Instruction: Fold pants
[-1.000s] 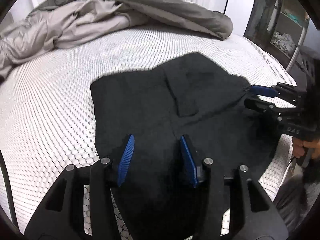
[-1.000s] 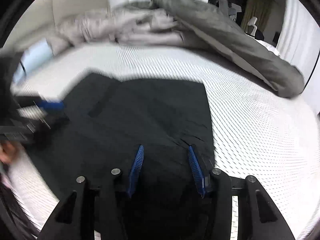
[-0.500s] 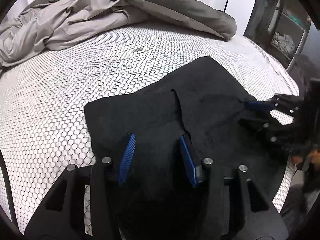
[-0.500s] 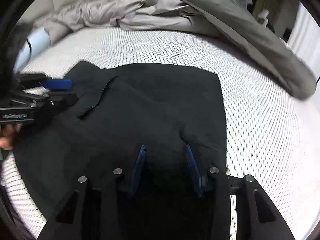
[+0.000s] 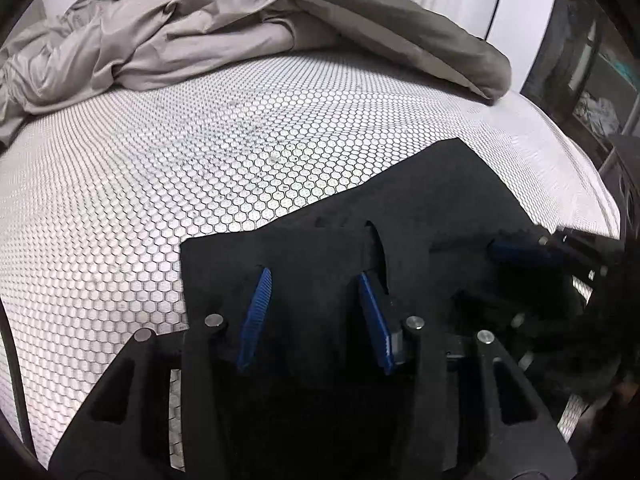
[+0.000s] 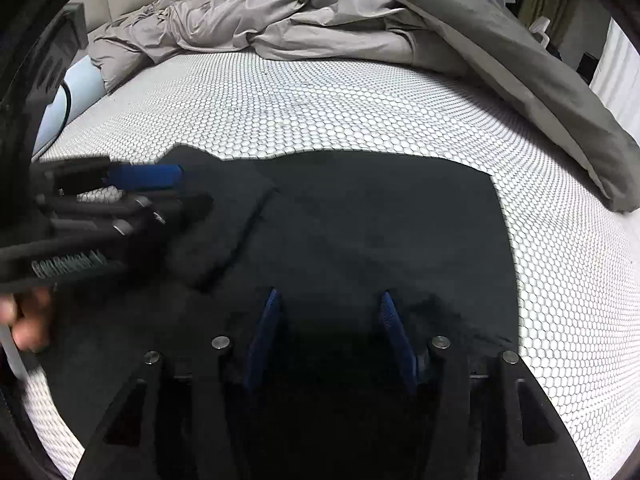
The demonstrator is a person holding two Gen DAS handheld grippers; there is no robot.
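Black pants (image 5: 432,208) lie flat on the white honeycomb mattress (image 5: 200,160); they also show in the right wrist view (image 6: 360,220) with a folded flap at their left. My left gripper (image 5: 312,276) is open, low over the pants' near left part, nothing between its blue pads. My right gripper (image 6: 328,300) is open over the pants' near right part. Each gripper shows in the other's view: the right one (image 5: 532,268) at the right edge, the left one (image 6: 168,188) at the left edge.
A rumpled grey duvet (image 5: 240,28) lies piled across the far side of the bed, seen too in the right wrist view (image 6: 360,20). A dark shelf unit (image 5: 592,60) stands beyond the bed's right edge. The mattress edge runs close on the right.
Both grippers have come down closer to the bed and the pants now lie flat on the mattress. The right gripper has drawn nearer to the left one.
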